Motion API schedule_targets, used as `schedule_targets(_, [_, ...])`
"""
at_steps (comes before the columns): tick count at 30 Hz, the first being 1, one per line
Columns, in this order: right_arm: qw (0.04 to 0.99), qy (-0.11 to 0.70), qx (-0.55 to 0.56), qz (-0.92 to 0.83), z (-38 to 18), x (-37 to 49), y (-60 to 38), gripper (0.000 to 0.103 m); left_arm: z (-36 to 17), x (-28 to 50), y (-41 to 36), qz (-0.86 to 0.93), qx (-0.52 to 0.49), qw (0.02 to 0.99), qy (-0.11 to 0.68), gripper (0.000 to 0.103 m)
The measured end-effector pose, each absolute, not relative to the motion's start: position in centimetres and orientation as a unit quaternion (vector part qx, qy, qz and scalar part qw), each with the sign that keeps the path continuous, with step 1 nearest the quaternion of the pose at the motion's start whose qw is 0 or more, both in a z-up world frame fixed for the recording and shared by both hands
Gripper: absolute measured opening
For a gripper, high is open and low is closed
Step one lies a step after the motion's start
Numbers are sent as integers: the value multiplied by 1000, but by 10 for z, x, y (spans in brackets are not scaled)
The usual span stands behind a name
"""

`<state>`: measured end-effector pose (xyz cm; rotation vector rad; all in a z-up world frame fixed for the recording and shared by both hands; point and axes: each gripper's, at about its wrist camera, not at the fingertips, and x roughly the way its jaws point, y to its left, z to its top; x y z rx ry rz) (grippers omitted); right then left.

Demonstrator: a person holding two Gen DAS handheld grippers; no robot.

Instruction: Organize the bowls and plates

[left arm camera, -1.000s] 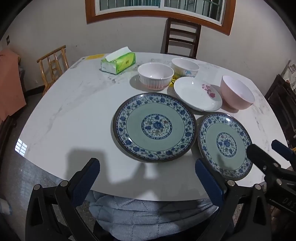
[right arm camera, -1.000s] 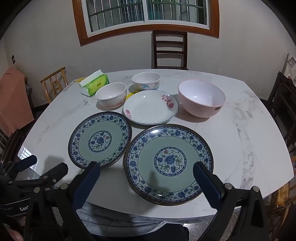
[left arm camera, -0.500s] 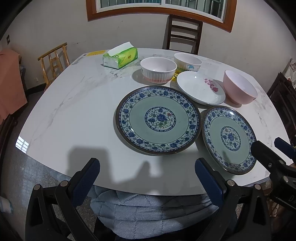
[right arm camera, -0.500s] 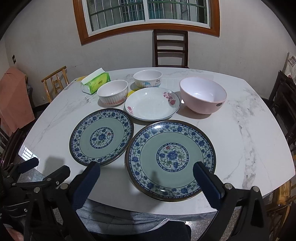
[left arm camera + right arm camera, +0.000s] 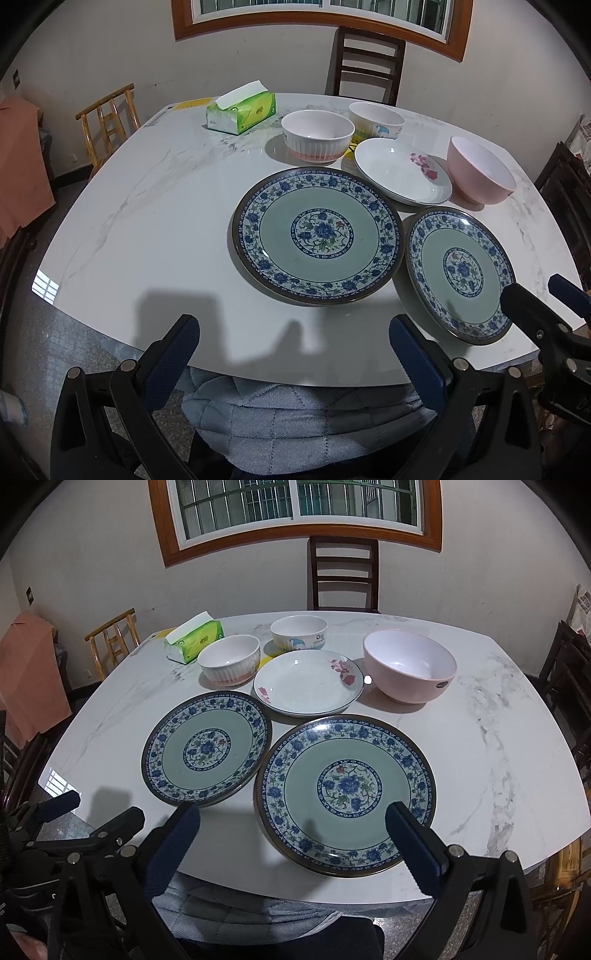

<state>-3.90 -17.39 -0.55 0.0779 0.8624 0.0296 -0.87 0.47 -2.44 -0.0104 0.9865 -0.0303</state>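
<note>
nothing has been lifted or stacked yet, so the job reads as being at its opening step, the approach. the left gripper [image 5: 293, 345] hangs over the near table edge with its jaws spread wide and nothing between them, and the right gripper [image 5: 291, 830] is likewise released and bare, its right fingertip [image 5: 406, 825] hovering above the near rim of a plate without any clear contact. on the marble table [image 5: 498, 746], taking the right wrist view as a clock face, the right blue-patterned plate [image 5: 345, 788] lies near centre toward 5 o'clock, the left blue-patterned plate [image 5: 207, 747] sits at about 9 o'clock just beside it, their rims close or perhaps overlapping, which cannot be settled. the white floral plate [image 5: 308, 683] lies at 12 o'clock behind them, the pink bowl [image 5: 410, 670] at 1 o'clock, the ribbed bowl [image 5: 229, 659] at 11 o'clock, and the printed bowl [image 5: 299, 631] farther back at 12. a tissue box [image 5: 194, 640] rests at 11 o'clock, apart from the dishes. the likely next move is to lower one open gripper onto a plate rim and pinch it, which calls for a shallow angle, since the plates lie flat and glazed and may slide; the bowls would then nest by size.
</note>
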Motion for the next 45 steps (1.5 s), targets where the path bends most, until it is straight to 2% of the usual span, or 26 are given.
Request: schedule_targets(45, [906, 421, 45, 23, -7, -40, -175, 103, -26, -10, 9, -15, -9, 878, 478, 101])
